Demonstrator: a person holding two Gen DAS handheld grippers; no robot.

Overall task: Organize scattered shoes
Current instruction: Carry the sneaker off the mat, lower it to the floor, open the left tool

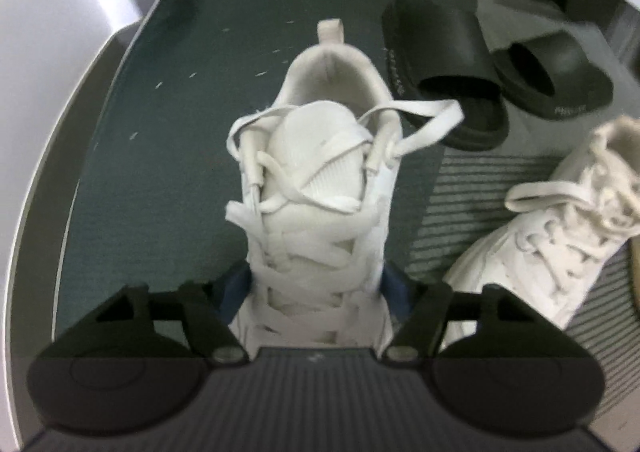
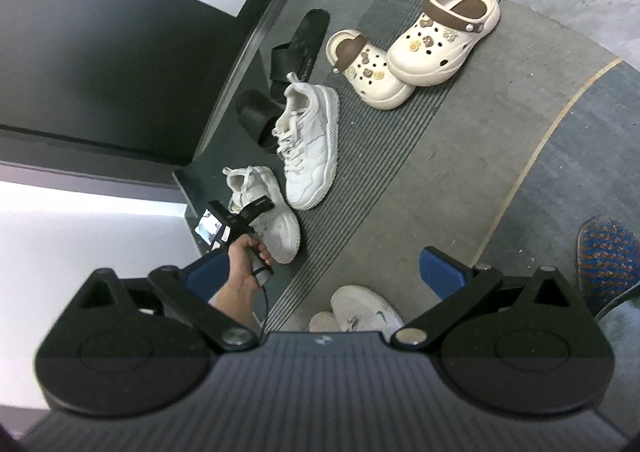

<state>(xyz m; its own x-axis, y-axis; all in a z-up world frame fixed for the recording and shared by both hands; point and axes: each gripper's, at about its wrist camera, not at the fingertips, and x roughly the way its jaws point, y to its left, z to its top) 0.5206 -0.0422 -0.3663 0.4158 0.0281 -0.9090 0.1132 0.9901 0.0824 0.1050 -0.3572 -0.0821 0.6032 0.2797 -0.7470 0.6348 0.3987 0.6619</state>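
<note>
A white lace-up sneaker (image 1: pixel 320 172) fills the left wrist view with its heel pointing away, and my left gripper (image 1: pixel 314 288) is shut on its forefoot. The right wrist view shows that sneaker (image 2: pixel 276 228) with the hand-held left gripper (image 2: pixel 244 214) on it, over the dark mat's edge. Its mate (image 2: pixel 308 148) lies just beyond on the ribbed mat, also visible as the second sneaker (image 1: pixel 560 220). My right gripper (image 2: pixel 324 272) hangs open high above the floor, holding nothing.
Two black slides (image 1: pixel 440 72) (image 1: pixel 556 72) lie against the dark wall base. A pair of cream clogs (image 2: pixel 372 72) (image 2: pixel 444 36) sits on the ribbed mat (image 2: pixel 360 180). The person's white shoes (image 2: pixel 360 312) are below my right gripper. A blue patterned object (image 2: pixel 608 260) lies at right.
</note>
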